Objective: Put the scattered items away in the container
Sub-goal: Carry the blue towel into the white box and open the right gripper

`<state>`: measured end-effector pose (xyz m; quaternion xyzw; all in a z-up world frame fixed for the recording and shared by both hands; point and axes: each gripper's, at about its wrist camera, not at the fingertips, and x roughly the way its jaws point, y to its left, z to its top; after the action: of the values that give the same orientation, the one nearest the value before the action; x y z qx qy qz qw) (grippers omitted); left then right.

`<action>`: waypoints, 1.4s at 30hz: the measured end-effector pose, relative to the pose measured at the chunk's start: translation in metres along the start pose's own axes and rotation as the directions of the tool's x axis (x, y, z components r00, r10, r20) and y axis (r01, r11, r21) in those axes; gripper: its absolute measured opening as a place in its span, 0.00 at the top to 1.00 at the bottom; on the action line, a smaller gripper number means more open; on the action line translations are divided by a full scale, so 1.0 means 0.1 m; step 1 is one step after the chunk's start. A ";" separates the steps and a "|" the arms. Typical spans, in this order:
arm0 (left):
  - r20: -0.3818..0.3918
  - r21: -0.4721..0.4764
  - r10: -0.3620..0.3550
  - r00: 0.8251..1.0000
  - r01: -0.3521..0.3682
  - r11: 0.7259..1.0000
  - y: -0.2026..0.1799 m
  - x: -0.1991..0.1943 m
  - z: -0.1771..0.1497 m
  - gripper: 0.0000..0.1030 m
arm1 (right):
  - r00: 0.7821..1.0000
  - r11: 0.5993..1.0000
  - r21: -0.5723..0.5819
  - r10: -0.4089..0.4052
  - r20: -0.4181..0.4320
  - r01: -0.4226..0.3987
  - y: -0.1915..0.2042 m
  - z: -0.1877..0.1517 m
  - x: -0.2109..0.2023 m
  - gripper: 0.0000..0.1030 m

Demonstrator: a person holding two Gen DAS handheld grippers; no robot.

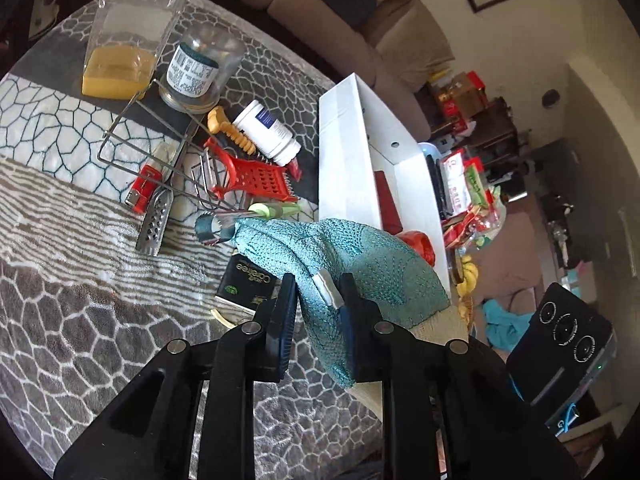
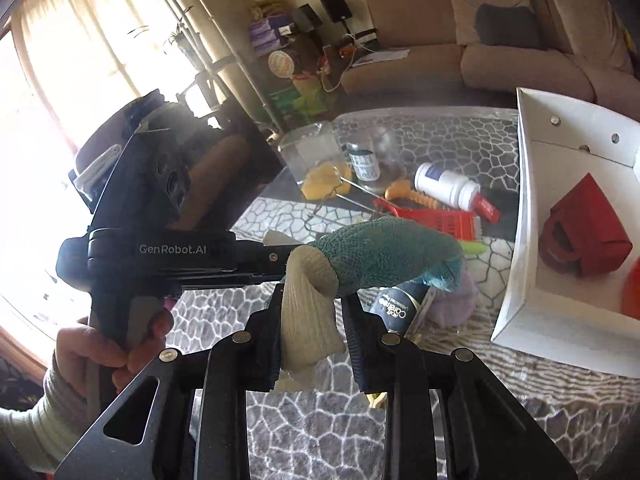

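Both jaws are clamped on one item: our left gripper [image 1: 316, 292] pinches the teal body of the glove [image 1: 352, 264], and our right gripper [image 2: 312, 304] pinches its cream cuff [image 2: 306, 316]. We hold the glove above the patterned cloth [image 1: 80, 320], just beside the white box [image 1: 352, 152], which contains a red carton [image 2: 588, 236]. Below the glove lies a dark packet [image 1: 248, 280]. Further out lie a red grater [image 1: 256, 178], a white bottle [image 1: 266, 132] and a glass jar [image 1: 200, 68].
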<state>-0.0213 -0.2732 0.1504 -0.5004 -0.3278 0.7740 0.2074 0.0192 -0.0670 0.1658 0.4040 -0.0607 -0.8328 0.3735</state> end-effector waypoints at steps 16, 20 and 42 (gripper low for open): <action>-0.030 0.193 0.039 0.999 -0.032 0.981 -1.48 0.24 0.18 0.82 | 0.985 0.999 0.034 -0.014 0.171 0.008 -0.29 0.31 -1.23 0.73; -0.049 0.261 0.077 0.996 -0.062 0.963 -1.87 0.78 0.40 0.82 | 0.981 0.994 0.064 -0.101 0.168 0.091 -0.75 0.42 -1.38 0.73; -0.100 0.370 0.426 0.899 -0.364 0.855 -2.06 4.18 1.83 0.77 | 0.885 0.855 0.227 -0.449 -0.126 0.466 -3.93 1.22 -0.40 0.55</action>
<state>-0.3619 0.0869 0.0826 -0.5806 -0.0583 0.7971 0.1555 -0.2779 0.2161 0.1142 0.4792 -0.0548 -0.8687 0.1127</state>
